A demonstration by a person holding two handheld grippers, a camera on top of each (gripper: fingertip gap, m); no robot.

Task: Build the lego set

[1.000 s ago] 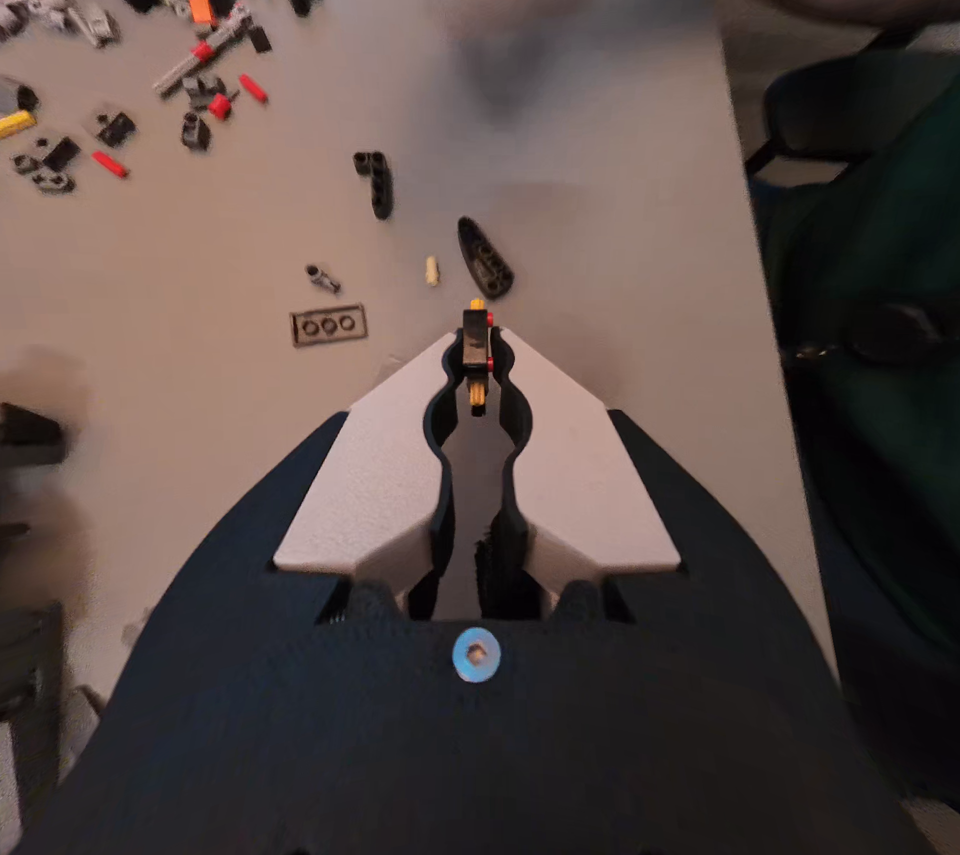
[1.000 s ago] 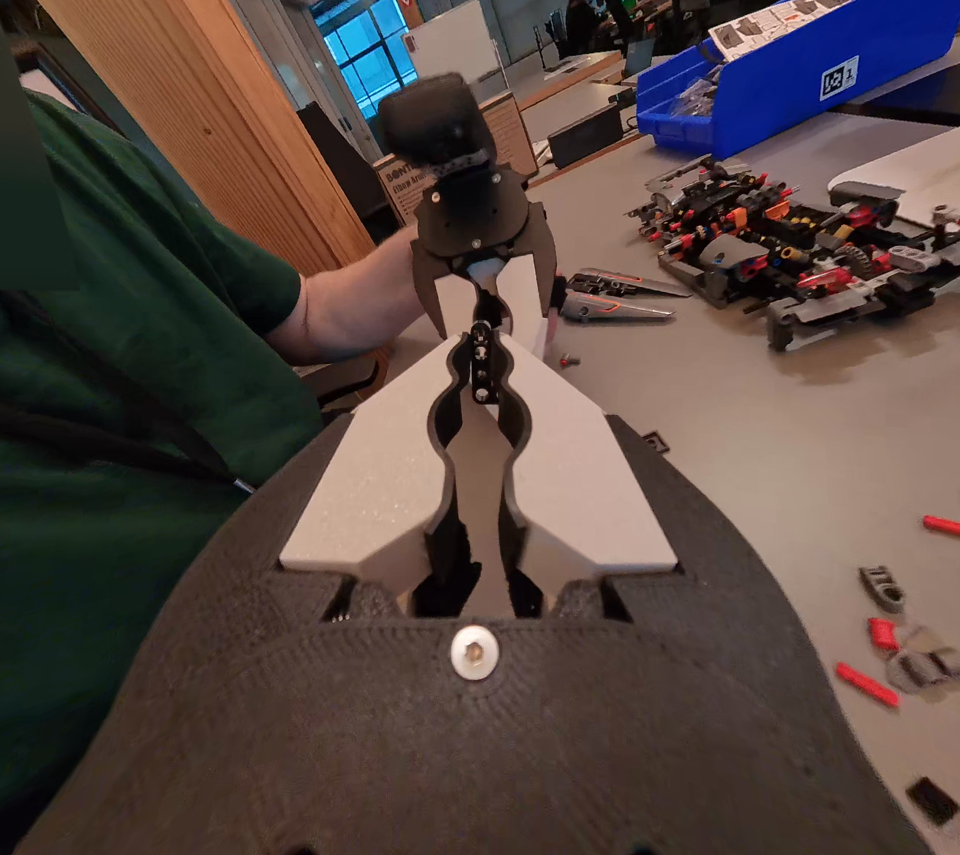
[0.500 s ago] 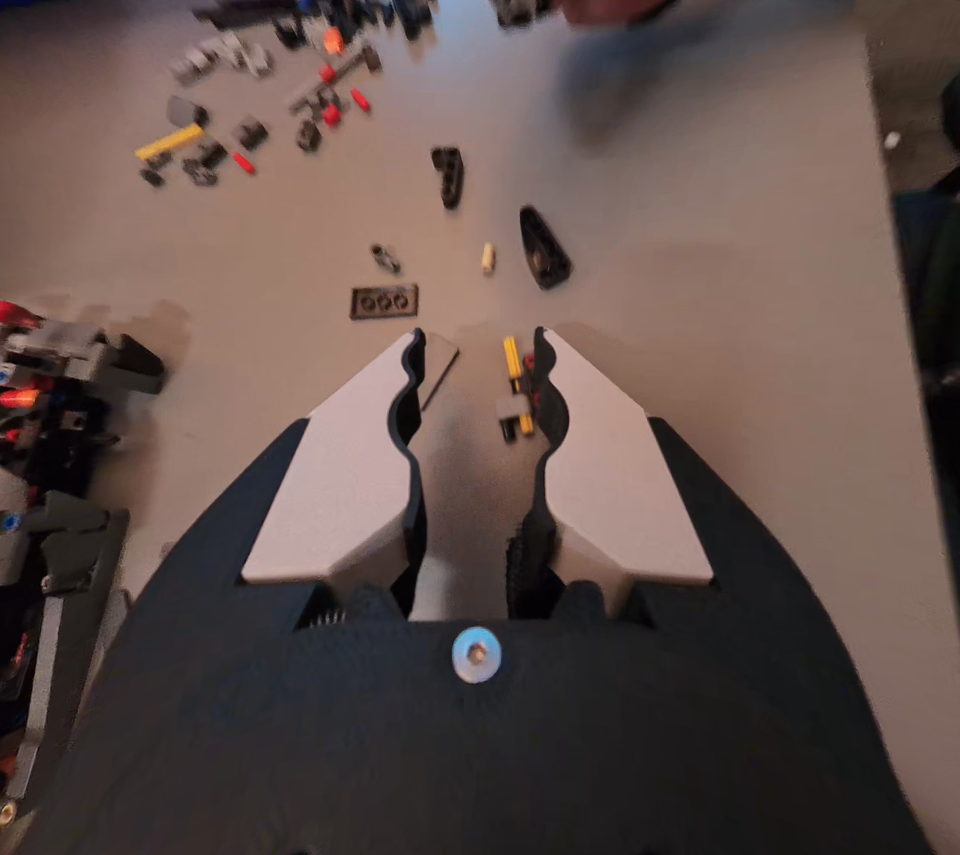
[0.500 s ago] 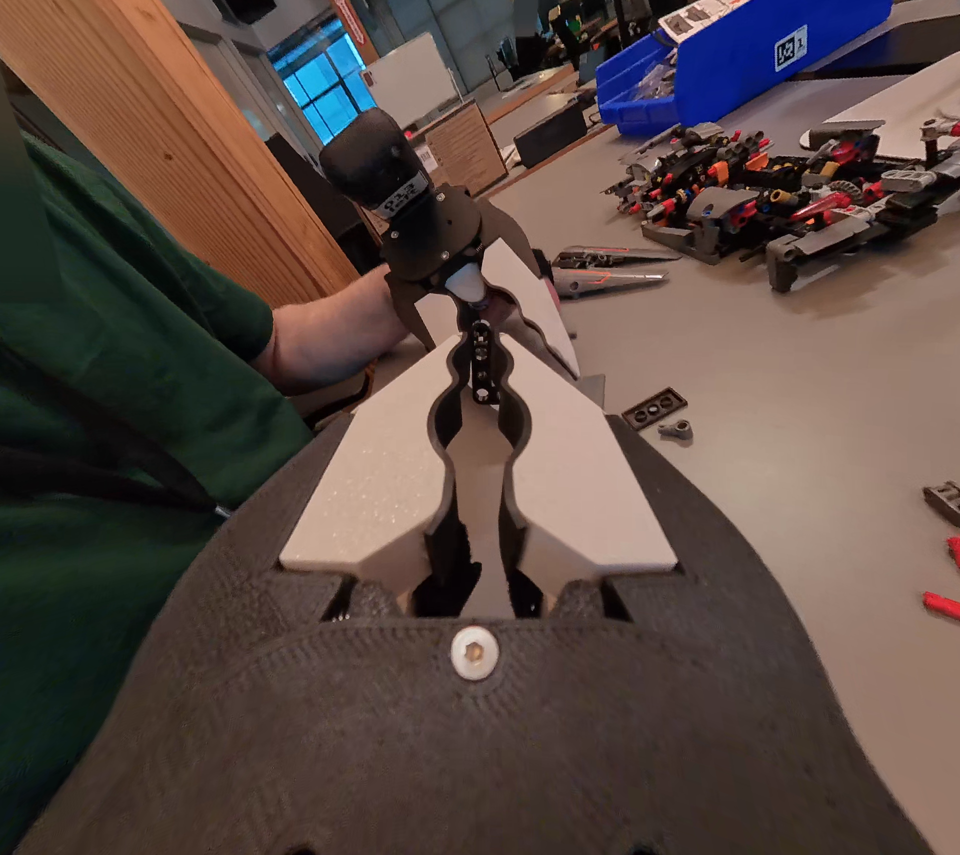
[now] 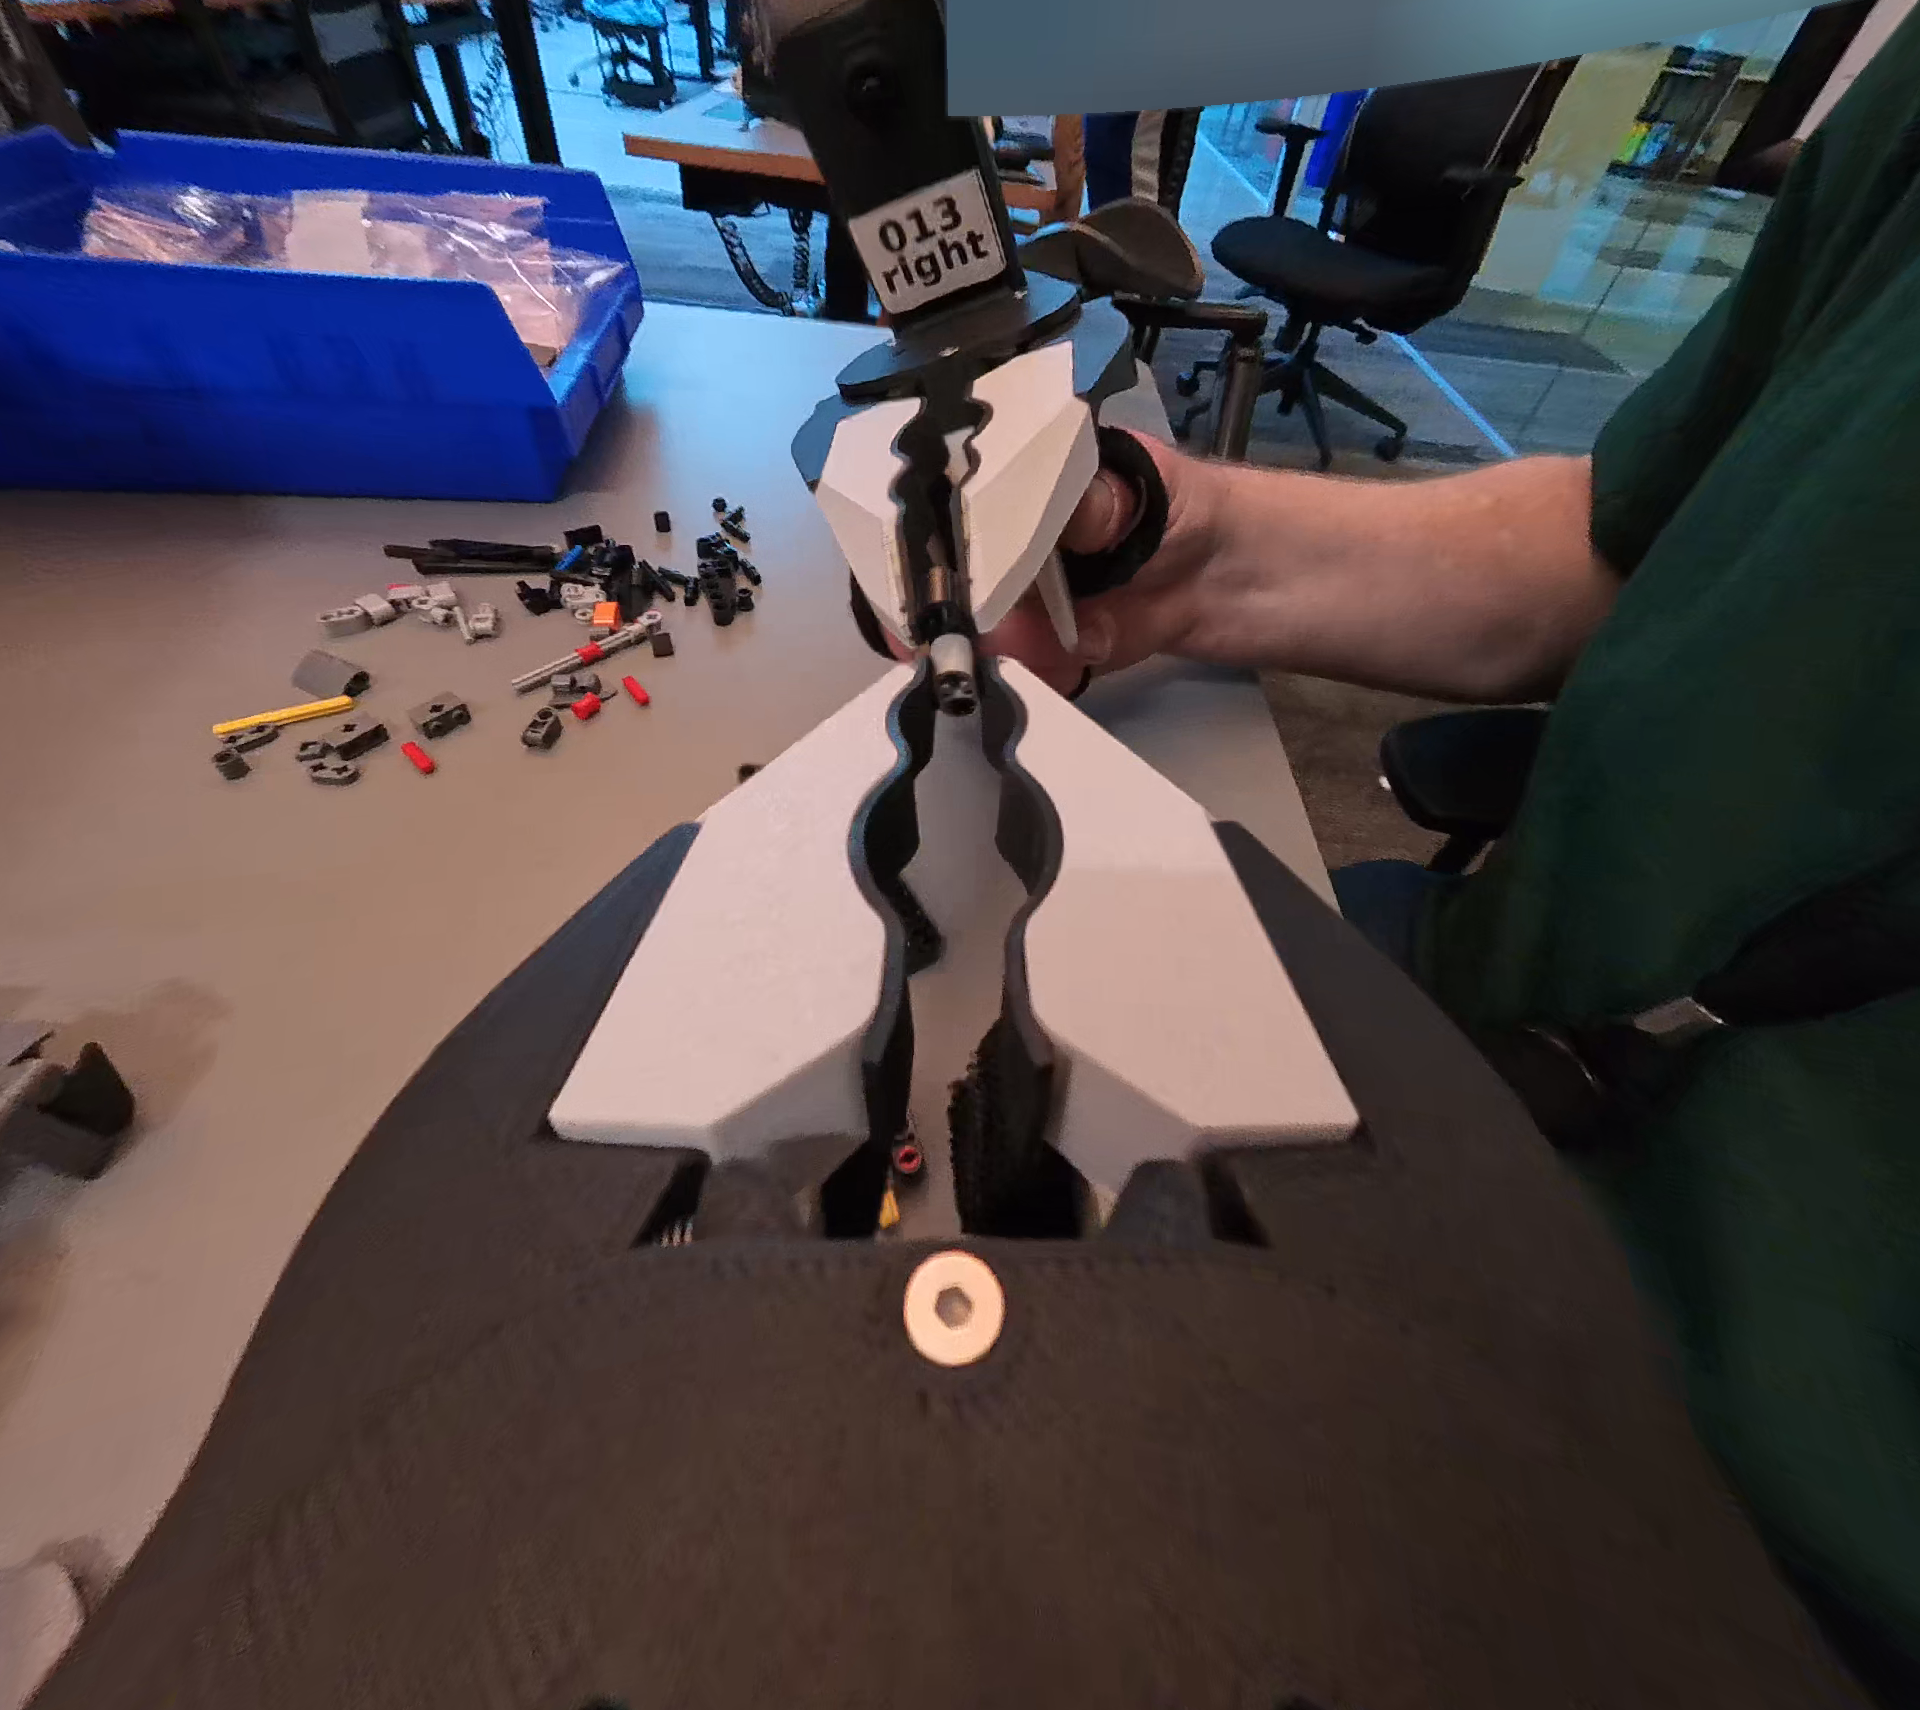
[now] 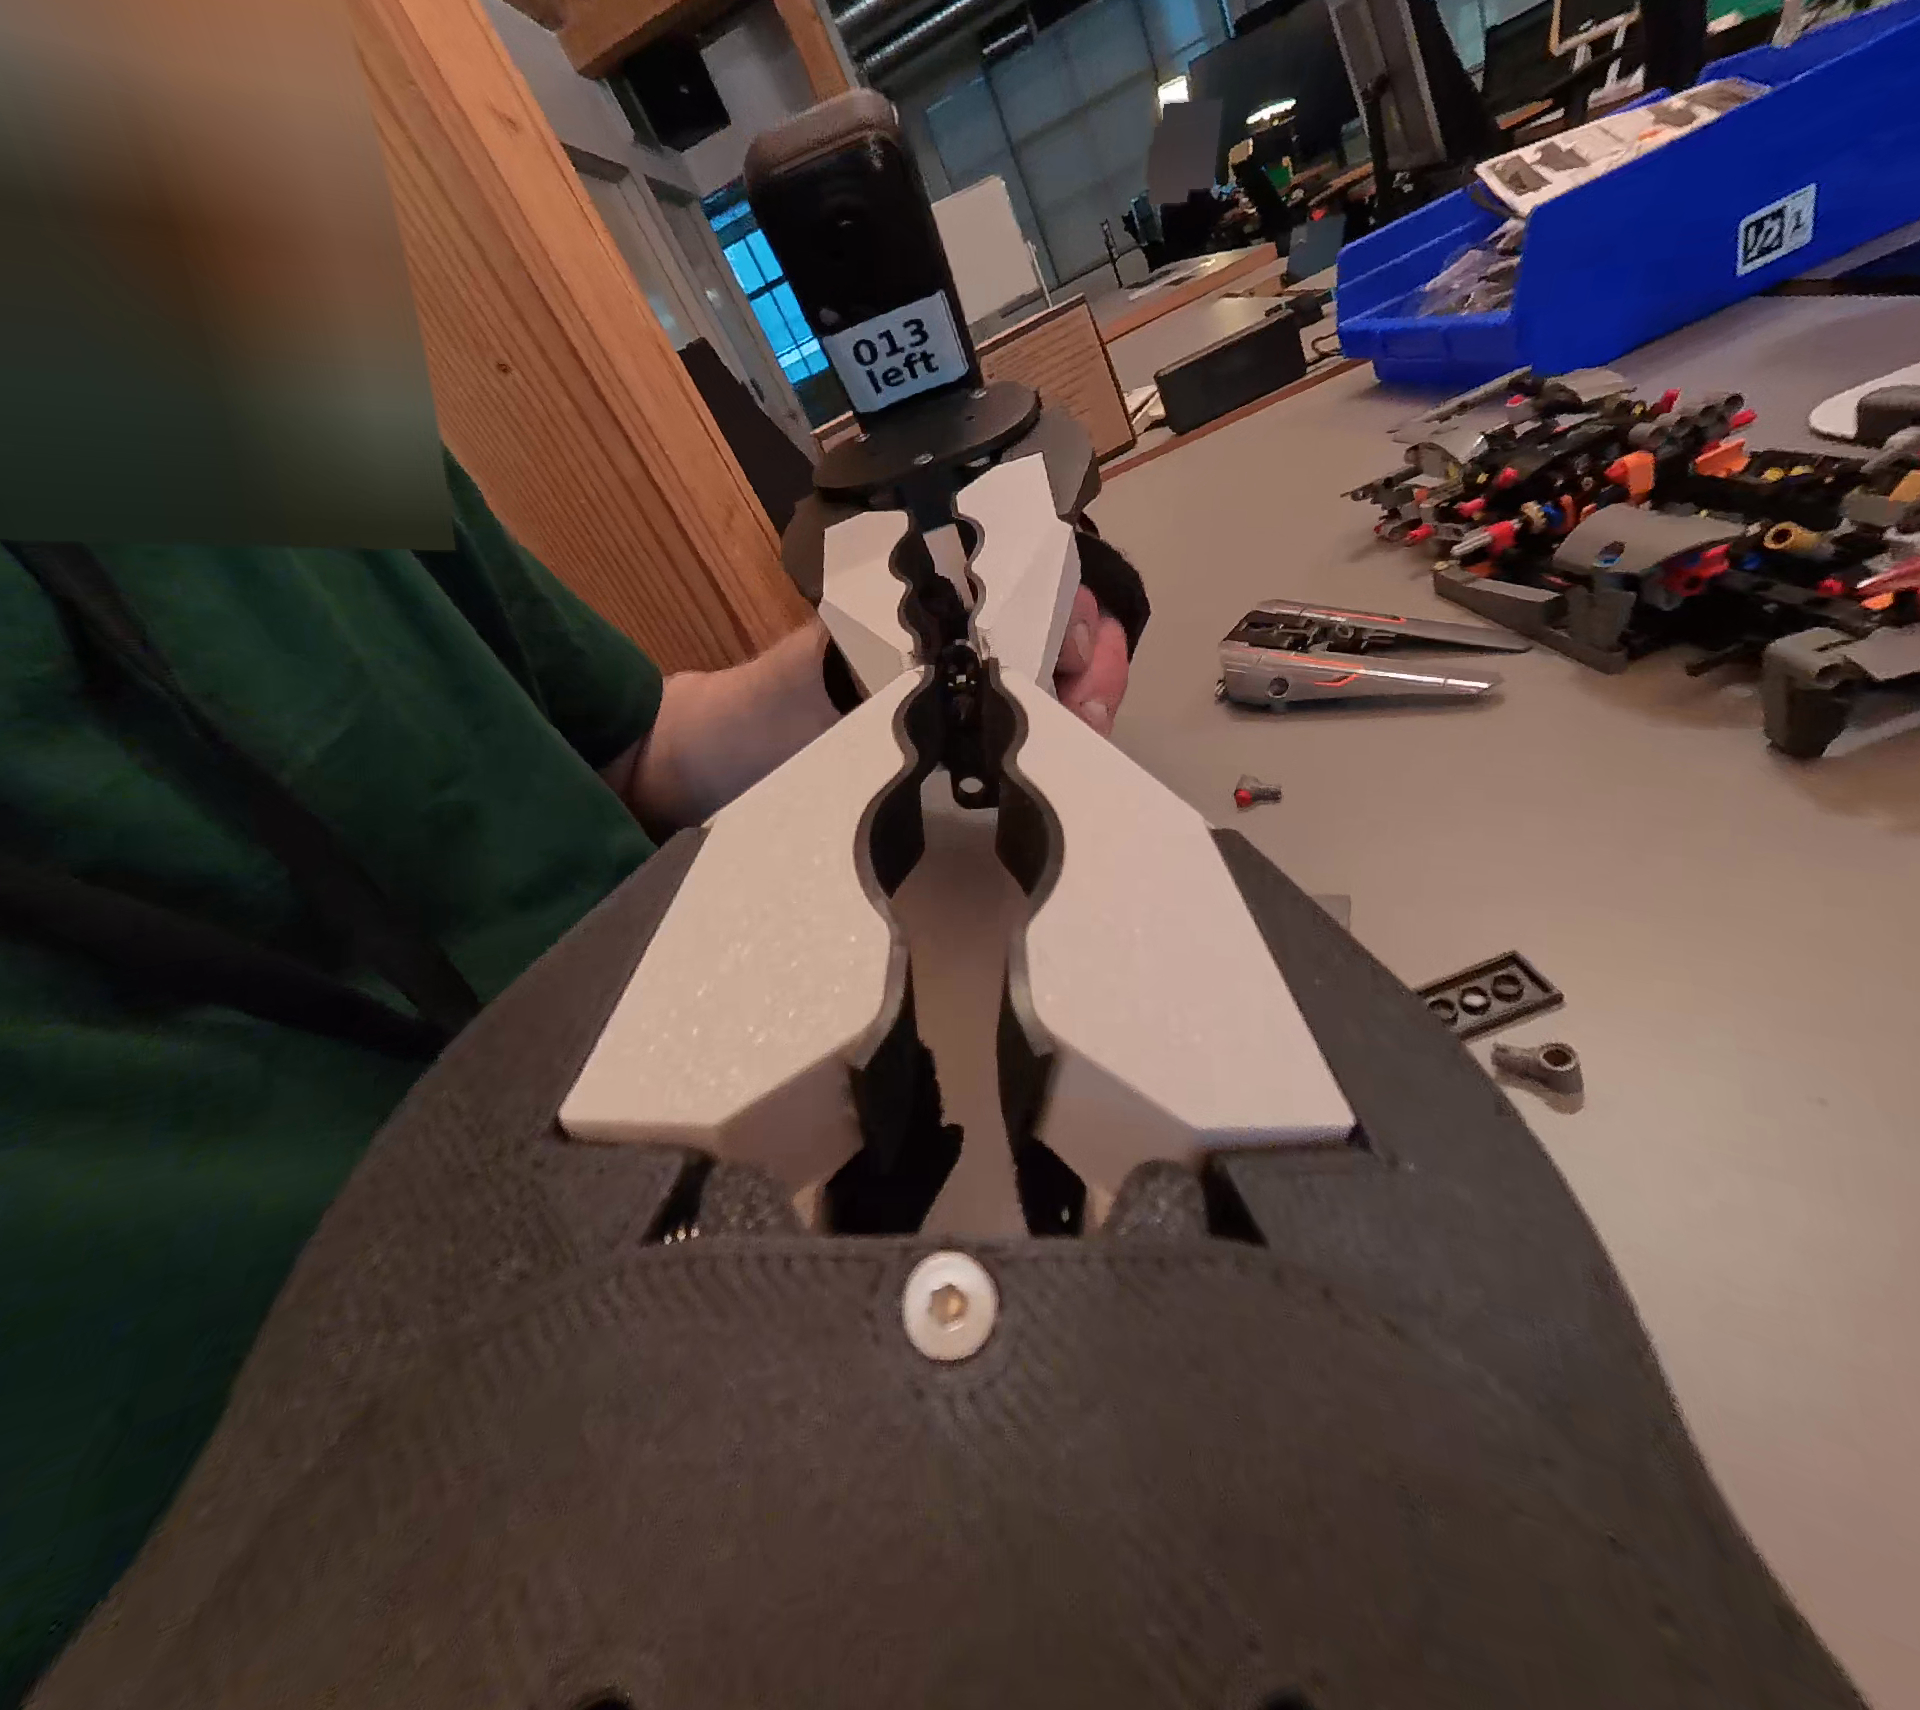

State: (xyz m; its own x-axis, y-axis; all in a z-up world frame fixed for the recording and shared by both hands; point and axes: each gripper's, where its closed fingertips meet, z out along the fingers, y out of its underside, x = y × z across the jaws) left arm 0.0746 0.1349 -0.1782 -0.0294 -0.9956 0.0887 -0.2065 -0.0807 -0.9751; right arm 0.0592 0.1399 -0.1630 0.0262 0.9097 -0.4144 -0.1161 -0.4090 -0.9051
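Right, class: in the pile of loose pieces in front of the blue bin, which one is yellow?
The long thin yellow axle lying near the left end; the others are black, grey, red, orange or blue.

Matt table, prob. plastic bin

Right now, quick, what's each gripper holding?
Right gripper: closed on a black lego piece.
Left gripper: nearly closed at that piece's end; grip cannot be told.
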